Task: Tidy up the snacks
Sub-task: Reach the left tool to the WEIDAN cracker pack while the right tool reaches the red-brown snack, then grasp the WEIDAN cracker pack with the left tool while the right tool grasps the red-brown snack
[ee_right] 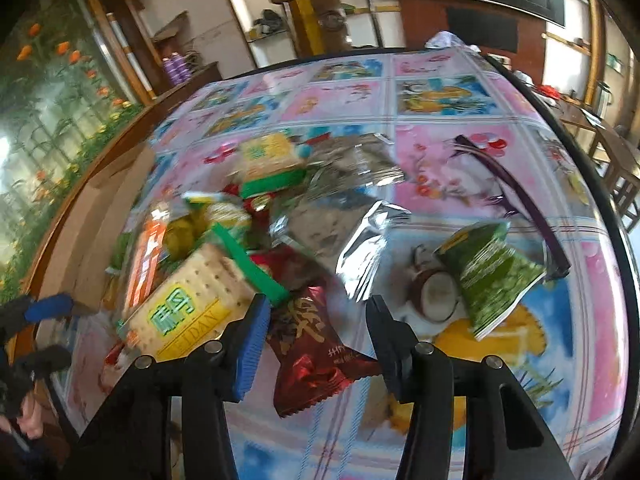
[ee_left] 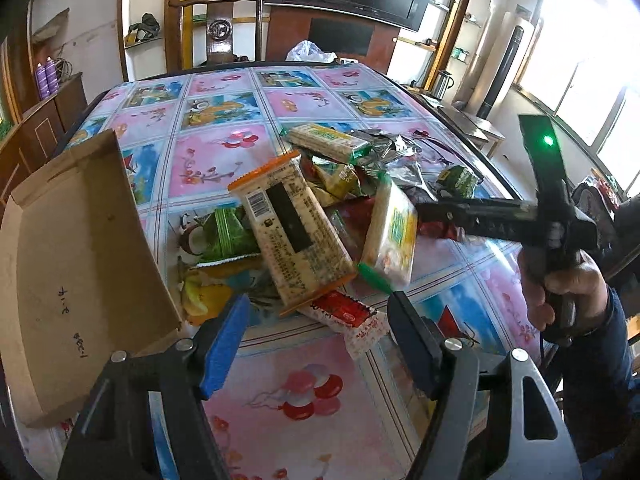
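Observation:
A heap of snack packets lies mid-table on a flowered cloth [ee_left: 224, 160]. My left gripper [ee_left: 318, 300] is open. The lower end of a long cracker pack with orange ends [ee_left: 292, 232] and a red-and-white packet [ee_left: 352, 316] lie between its fingers, untouched by the pads. My right gripper [ee_right: 316, 300] hangs over a dark red packet [ee_right: 312, 344] that fills the gap between its fingers; I see no squeeze, so it reads open. Left of it lies a yellow-green cracker pack [ee_right: 188, 308]. The right gripper [ee_left: 424, 212] also shows in the left wrist view, held by a hand [ee_left: 568, 288].
An open cardboard box [ee_left: 80, 260] stands at the table's left edge. Silver bags [ee_right: 352, 232] and a green packet [ee_right: 488, 276] lie on the right, with a dark purple cord [ee_right: 532, 216] beyond them. A wooden chair [ee_left: 220, 28] stands at the far side.

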Available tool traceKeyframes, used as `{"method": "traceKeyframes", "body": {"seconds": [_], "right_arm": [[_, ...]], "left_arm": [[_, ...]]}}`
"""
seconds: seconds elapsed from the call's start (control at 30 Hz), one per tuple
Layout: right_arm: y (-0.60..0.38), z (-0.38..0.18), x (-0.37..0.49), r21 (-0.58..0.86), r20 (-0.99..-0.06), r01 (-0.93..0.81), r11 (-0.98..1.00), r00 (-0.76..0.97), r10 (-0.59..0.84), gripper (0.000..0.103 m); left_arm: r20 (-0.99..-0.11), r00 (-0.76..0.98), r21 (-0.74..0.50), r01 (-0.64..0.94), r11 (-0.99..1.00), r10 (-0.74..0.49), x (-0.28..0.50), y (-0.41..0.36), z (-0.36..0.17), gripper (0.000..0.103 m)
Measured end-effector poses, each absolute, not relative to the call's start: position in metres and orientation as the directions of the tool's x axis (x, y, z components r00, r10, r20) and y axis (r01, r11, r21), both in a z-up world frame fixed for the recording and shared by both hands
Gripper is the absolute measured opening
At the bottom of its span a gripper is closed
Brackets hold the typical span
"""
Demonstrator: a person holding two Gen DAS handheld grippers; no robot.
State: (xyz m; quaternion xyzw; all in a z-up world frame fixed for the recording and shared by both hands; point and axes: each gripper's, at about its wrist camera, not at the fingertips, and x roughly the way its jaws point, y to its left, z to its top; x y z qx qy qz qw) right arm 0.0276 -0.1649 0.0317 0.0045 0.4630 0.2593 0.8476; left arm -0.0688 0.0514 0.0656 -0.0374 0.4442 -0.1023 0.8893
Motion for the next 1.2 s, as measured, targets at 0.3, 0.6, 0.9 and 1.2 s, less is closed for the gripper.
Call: {"method": "traceKeyframes", "body": {"seconds": [0.3, 0.6, 0.9, 1.2], "right_arm": [[-0.167, 0.023, 0.011, 0.218, -0.772, -0.451, 0.866, 0.463, 0.436, 0.054], [-0.183, 0.022, 0.014, 0.312, -0.732, -0.417, 0.854, 0.467, 0.495, 0.043], [-0.192, 0.022, 0.015, 0.346, -0.721, -0.391, 0.853, 0.471, 0.508, 0.039], [-0.192, 0.024, 0.014, 0.347, -0.712, -0.405, 0.846, 0.472, 0.519, 0.038]], "left_arm": [[-0.799, 0.558, -0.086, 0.264, 0.961, -0.225, -0.053, 0.011, 0.066, 0.071], [-0.839, 0.510, 0.007, 0.358, 0.934, -0.190, -0.020, -0.038, 0.051, 0.071], [-0.872, 0.481, 0.104, 0.365, 0.925, -0.092, 0.007, -0.065, 0.017, 0.046], [-0.849, 0.513, 0.051, 0.316, 0.947, -0.126, -0.002, -0.055, 0.018, 0.045]]}}
